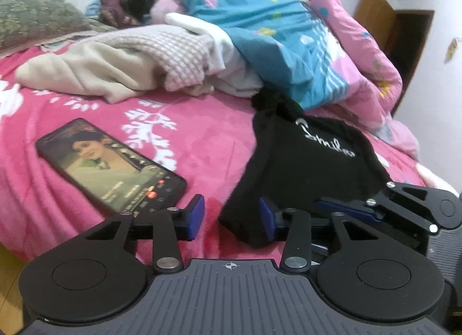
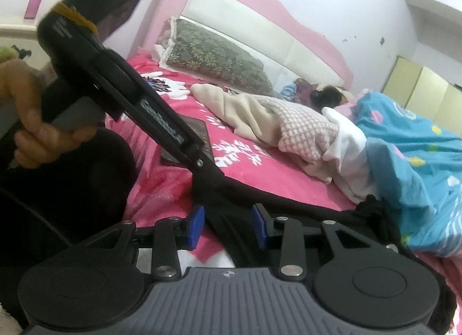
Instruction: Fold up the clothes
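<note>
Two wrist views of a garment at the near edge of a bed. A black, soft knit garment bearing white script lettering [image 1: 314,158] is seen lying on the bright pink floral bedspread [image 1: 202,138], near its front edge, with one dark corner drawn toward the camera. The garment is judged to be light, limp and not fragile; it is expected to sag and crease wherever it is left unsupported, and little slip is expected against the padded fingers. Hold is best taken at hems or corners, one in each gripper, so that the cloth can be stretched flat before a fold is laid.

The left gripper [image 1: 231,218] is shown with its blue pads parted by a moderate gap. The near corner of the garment rests against the right-hand pad [image 1: 265,219], while the other pad stands clear over the bedspread; no clamp on the cloth is made.

The right gripper [image 2: 228,226] is likewise shown partly open. Black cloth lies between and beneath its blue pads [image 2: 258,226], but the pads are not seen pressing on it.

A dark smartphone with a lit screen [image 1: 112,164] lies just beside the garment on the bedspread. A heap of beige and pink-checked clothes [image 1: 121,66] and a blue patterned quilt [image 1: 274,46] lie farther back.
</note>
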The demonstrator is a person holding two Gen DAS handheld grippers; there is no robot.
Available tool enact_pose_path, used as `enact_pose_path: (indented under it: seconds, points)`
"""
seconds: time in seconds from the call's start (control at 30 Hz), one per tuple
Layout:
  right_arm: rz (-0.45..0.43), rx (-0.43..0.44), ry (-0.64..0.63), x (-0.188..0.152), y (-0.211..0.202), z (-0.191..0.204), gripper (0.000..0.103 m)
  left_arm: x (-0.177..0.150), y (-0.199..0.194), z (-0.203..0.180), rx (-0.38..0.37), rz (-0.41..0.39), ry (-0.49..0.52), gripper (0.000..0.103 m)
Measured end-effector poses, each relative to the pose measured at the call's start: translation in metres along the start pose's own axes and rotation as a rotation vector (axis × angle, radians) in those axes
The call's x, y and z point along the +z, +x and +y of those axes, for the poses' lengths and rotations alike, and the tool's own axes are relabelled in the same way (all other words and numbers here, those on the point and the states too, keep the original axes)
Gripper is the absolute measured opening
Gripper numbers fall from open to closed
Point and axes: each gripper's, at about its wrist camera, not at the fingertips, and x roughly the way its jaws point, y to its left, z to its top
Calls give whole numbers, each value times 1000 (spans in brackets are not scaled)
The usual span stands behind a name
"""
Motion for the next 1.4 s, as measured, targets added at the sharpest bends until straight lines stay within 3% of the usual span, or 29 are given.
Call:
enact_pose_path:
  seconds: [0.1, 0.17, 0.3, 0.5, 0.63, 0.77, 0.9, 0.97, 1.03, 1.17, 1.27, 1.33, 1.4]
  points:
    - [22, -30, 71, -7, -14, -8, 39, 1, 8, -2, -10, 18, 9, 18]
    - [40, -53, 153, -16, -28, -18, 39, 1, 11, -2, -18, 23, 5, 13]
    - [75, -124, 400, -40, -69, -46, 39, 3, 14, -1, -27, 26, -14, 12]
    - [84, -405, 791, -93, -152, -105, 39, 2, 20, -1, -1, 75, -25, 12]
    - [113, -588, 940, -127, -189, -137, 40, 1, 25, -5, 29, 93, -17, 13]
    - [186, -652, 1034, -157, -193, -153, 40, 0, 27, -11, 65, 84, -14, 12]
    - [254, -662, 1040, -178, -180, -162, 35, 3, 26, -16, 104, 70, -15, 6]
    - [266, -639, 1036, -184, -175, -162, 22, 6, 24, -17, 119, 58, -22, 6]
    - [229, -607, 1061, -187, -179, -162, 2, 11, 19, -15, 134, 37, -35, 5]
    - [96, -581, 1080, -171, -203, -157, 2, 21, 10, -11, 153, 9, -57, 5]
    - [19, -563, 1020, -148, -208, -151, 2, 20, 14, -16, 164, 21, -49, 5]
    - [-3, -512, 922, -131, -194, -142, 2, 17, 21, -19, 171, 41, -50, 5]
    - [41, -449, 743, -114, -167, -118, 2, 14, 25, -20, 163, 57, -73, 5]
